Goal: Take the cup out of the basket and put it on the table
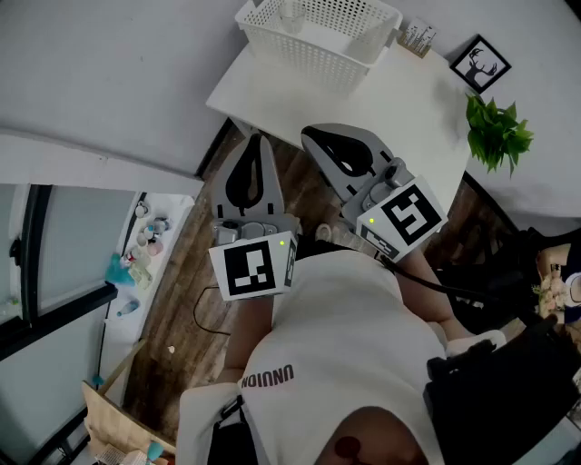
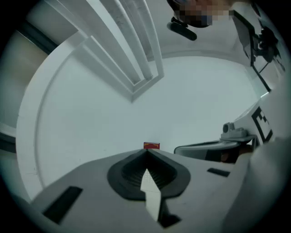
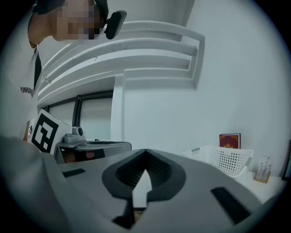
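A white perforated basket (image 1: 318,36) stands on the far end of the white table (image 1: 408,109). Something clear, maybe the cup (image 1: 290,13), shows faintly inside it. Both grippers hang over the wooden floor, short of the table's near edge. My left gripper (image 1: 258,143) is shut and holds nothing; in its own view the jaws meet at the tip (image 2: 148,154) and face a bare wall. My right gripper (image 1: 310,135) is also shut and holds nothing, its tip (image 3: 145,153) pointing toward the wall with the basket (image 3: 223,159) low on the right.
On the table's right end are a framed deer picture (image 1: 479,64), a small holder (image 1: 416,36) and a green plant (image 1: 496,129). A red book (image 3: 229,140) stands behind the basket. A low shelf with bottles (image 1: 145,243) lies to the left.
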The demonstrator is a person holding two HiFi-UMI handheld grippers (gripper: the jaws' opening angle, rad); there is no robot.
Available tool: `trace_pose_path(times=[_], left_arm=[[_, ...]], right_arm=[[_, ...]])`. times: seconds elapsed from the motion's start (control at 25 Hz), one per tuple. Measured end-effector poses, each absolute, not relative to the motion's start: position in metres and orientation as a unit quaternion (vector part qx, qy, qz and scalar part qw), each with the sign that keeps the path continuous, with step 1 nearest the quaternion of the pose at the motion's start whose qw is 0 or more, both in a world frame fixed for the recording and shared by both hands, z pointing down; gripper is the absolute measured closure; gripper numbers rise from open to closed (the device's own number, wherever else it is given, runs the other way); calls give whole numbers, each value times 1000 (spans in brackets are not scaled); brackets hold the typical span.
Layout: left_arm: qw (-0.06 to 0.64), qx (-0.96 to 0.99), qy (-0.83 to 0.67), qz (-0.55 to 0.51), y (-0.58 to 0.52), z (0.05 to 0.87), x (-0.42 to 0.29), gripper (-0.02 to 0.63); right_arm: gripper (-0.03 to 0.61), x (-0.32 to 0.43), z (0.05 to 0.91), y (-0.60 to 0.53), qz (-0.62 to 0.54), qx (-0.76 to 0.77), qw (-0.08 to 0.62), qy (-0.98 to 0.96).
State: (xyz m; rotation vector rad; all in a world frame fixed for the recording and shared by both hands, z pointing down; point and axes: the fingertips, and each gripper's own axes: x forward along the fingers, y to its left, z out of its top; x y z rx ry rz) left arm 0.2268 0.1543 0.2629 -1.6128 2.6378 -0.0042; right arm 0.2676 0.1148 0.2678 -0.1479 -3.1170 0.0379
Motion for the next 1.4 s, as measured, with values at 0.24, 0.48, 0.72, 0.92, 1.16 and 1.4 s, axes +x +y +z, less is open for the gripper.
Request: trace_pose_path(times=[0.24,0.48,0.72,0.92,1.16,1.4], left_arm=[[25,-520,854,0,153,263,225,603],[23,-519,854,1,156,264,222,603],[23,-519,854,4,161,263,218,603],[26,-513,858,4,168,262,210,603],[29,-501,865,5,179,259,191,603],[26,-494,869,10,187,264,171,603]], right_arm=[[561,265,268,114,14,-49,10,-999],[561,262,268,116,20,-46,5,-999],[561,258,267,120,23,-50,0,-998],[561,250,267,125,22,-51,0,-998],[561,234,268,124,26,-41,0,-999],[560,216,270,120,29,-26,-1,-999]])
